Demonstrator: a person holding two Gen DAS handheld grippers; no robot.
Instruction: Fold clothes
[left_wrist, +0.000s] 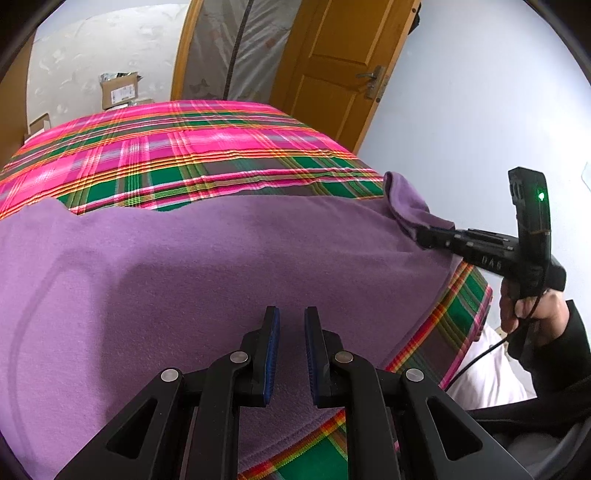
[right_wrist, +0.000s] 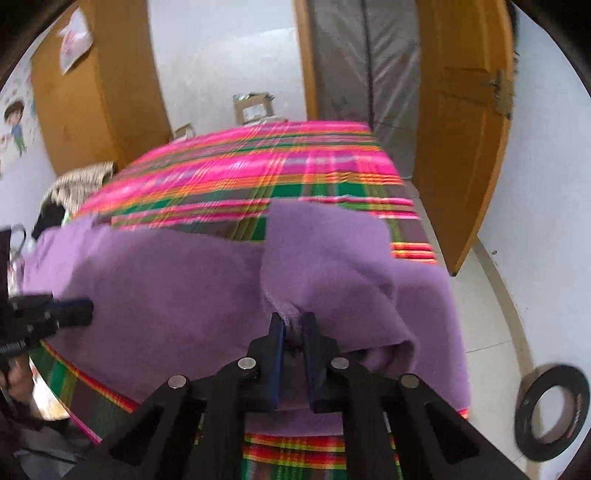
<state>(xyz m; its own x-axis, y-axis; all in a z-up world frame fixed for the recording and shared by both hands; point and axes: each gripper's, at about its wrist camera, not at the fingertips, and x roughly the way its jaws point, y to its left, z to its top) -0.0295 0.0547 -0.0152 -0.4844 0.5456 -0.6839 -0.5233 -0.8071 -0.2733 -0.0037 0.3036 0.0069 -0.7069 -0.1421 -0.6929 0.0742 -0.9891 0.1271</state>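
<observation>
Purple fleece is pinched between the right tongs (right_wrist: 293, 325), which lift a corner of the purple garment (left_wrist: 184, 266) off the bed near its right edge, presumably to carry that flap inward for a fold. The left tongs (left_wrist: 291, 321) hover just above the cloth by the near edge, blue pads (left_wrist: 271, 350) a narrow gap apart and holding nothing, likely ready to pin or take the hem. Beneath, the garment lies spread across the near part of the plaid bedspread (left_wrist: 192, 147).
</observation>
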